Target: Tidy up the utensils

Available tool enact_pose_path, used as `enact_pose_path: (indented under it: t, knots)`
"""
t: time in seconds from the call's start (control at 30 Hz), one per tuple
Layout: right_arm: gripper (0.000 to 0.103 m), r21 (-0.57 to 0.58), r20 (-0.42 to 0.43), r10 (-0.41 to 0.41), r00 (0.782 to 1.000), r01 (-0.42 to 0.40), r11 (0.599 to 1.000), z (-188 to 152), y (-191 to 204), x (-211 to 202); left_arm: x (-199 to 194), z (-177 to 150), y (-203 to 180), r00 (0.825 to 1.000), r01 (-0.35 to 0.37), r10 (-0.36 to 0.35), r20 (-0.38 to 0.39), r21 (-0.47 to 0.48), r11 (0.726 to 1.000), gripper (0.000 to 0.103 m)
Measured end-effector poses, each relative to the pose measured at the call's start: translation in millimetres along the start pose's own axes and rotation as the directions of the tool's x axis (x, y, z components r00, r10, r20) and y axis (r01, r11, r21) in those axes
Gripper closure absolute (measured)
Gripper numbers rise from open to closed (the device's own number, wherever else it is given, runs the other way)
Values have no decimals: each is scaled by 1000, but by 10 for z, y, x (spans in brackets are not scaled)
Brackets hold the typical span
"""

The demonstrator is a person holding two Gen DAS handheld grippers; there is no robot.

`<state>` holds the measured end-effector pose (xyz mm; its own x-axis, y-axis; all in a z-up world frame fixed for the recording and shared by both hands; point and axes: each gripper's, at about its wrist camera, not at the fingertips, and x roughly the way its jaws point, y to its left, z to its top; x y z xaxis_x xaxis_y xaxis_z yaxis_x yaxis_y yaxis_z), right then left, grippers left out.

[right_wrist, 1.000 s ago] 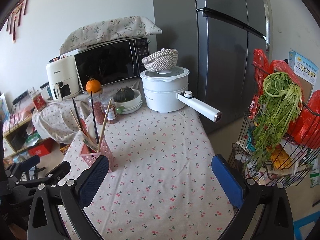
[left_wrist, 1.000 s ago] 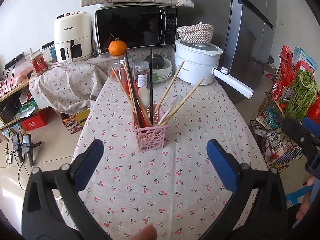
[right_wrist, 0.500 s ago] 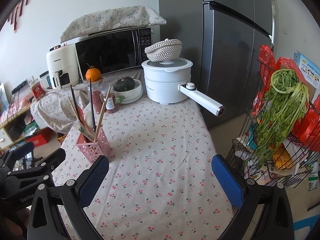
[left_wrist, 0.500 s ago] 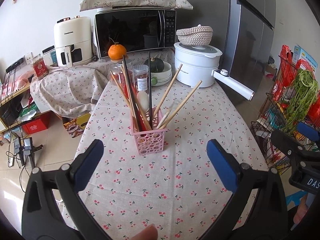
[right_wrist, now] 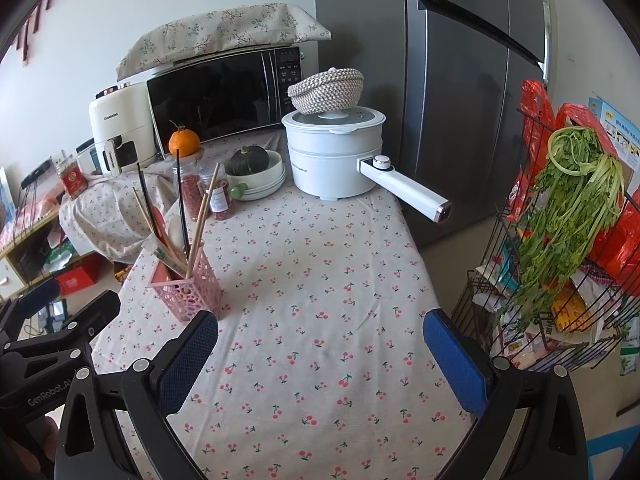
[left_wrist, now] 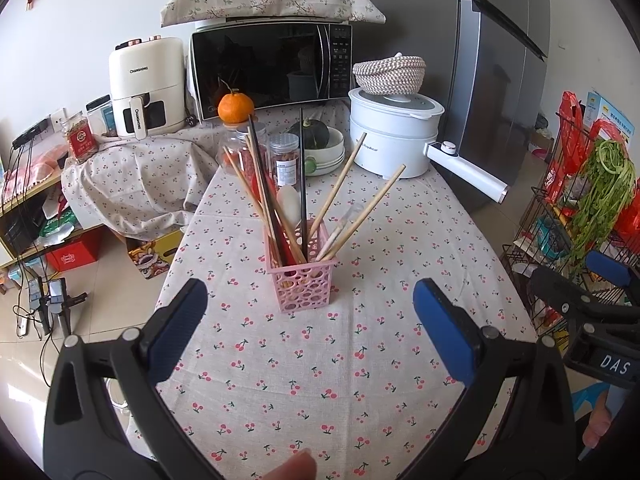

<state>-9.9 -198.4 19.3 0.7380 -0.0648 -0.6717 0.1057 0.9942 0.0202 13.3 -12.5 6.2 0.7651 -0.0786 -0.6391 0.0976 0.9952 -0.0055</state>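
A pink perforated basket (left_wrist: 303,284) stands on the cherry-print tablecloth (left_wrist: 320,360) and holds several chopsticks (left_wrist: 360,212), dark sticks and a white spoon (left_wrist: 289,205). It also shows in the right wrist view (right_wrist: 188,292). My left gripper (left_wrist: 310,328) is open and empty, just in front of the basket. My right gripper (right_wrist: 320,356) is open and empty over the cloth, to the right of the basket.
At the table's far end stand a white electric pot (left_wrist: 394,136) with a long handle, stacked bowls with a green squash (left_wrist: 316,136), jars (left_wrist: 286,160), an orange (left_wrist: 236,106) and a microwave (left_wrist: 272,68). A fridge (right_wrist: 460,80) and a wire rack of greens (right_wrist: 568,216) stand on the right.
Both grippers have drawn back and lifted slightly, so the basket sits a little farther from the left gripper. The jaws stay open.
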Motion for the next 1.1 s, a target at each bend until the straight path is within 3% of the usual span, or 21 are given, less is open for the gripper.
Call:
enact_pose_path:
  t: [1.1]
  knots:
    - [0,4,-16,16,1000,-16,1000,7,-29,9,137,-6,-168,999,-37,37,-20,28,999,1]
